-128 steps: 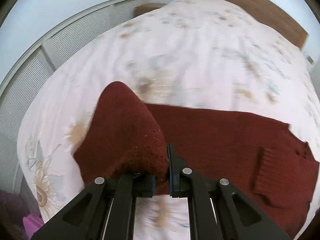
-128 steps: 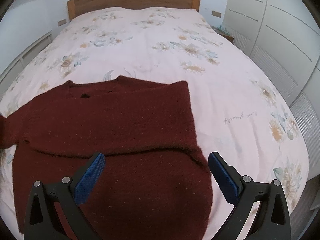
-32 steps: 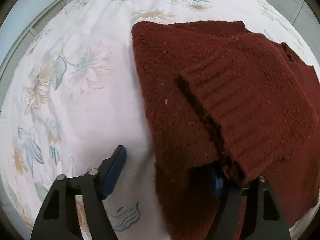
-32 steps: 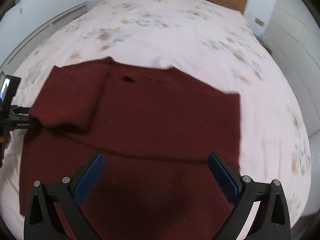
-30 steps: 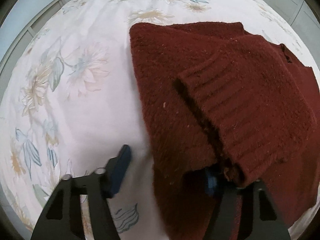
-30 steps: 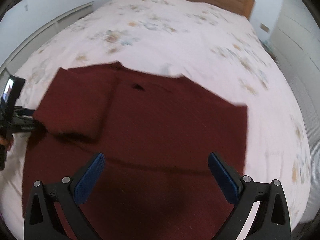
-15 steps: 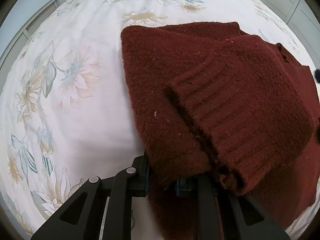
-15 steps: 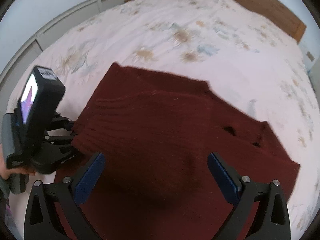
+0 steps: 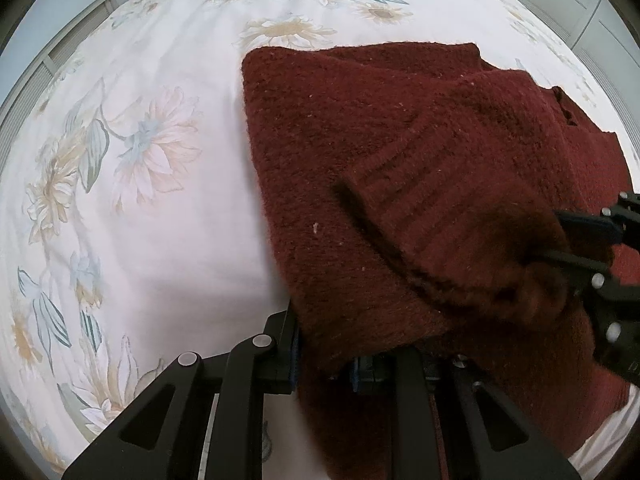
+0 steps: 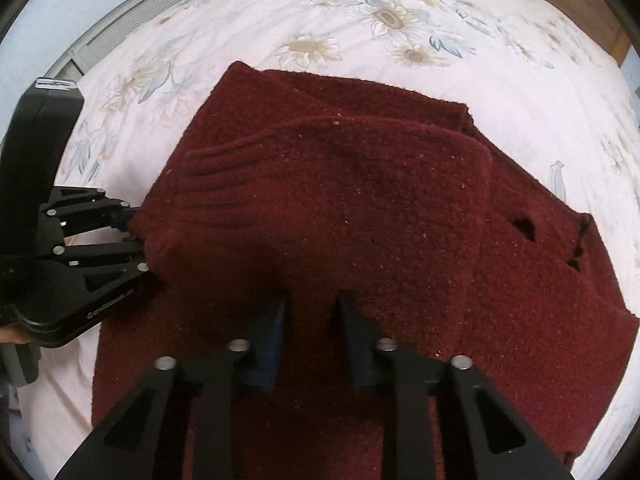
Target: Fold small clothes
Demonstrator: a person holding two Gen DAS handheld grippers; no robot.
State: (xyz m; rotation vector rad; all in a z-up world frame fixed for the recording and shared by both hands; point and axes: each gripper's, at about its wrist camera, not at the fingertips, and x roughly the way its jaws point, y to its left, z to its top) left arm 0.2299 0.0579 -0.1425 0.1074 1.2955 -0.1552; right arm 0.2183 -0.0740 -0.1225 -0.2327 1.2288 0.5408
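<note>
Dark red knit sweater (image 9: 360,168) lies on the bed (image 9: 152,208), on a white duvet cover with a pale flower print. One sleeve is folded across the body, its ribbed cuff (image 9: 404,184) lying on top of the knit, toward the left side of the garment.

Left gripper (image 9: 324,364): jaws nearly together, pinching the sweater's near left edge; a fold of knit sits between the blue pads and drapes over them. Right wrist view confirms it: the left gripper (image 10: 134,236) meets the garment's left edge just below the cuff (image 10: 208,168).

Right gripper (image 10: 310,320): jaws partly closed, a narrow gap between them, low over the sweater body near the sleeve's lower edge. Whether they have hold of any fabric: cannot tell; the area between the pads is in shadow. In the left wrist view the right gripper (image 9: 576,240) comes in from the right edge, its tips against the bunched knit by the cuff.

Neck opening (image 10: 576,240) is at the sweater's far right. Wooden headboard (image 10: 592,12) at the upper right.
</note>
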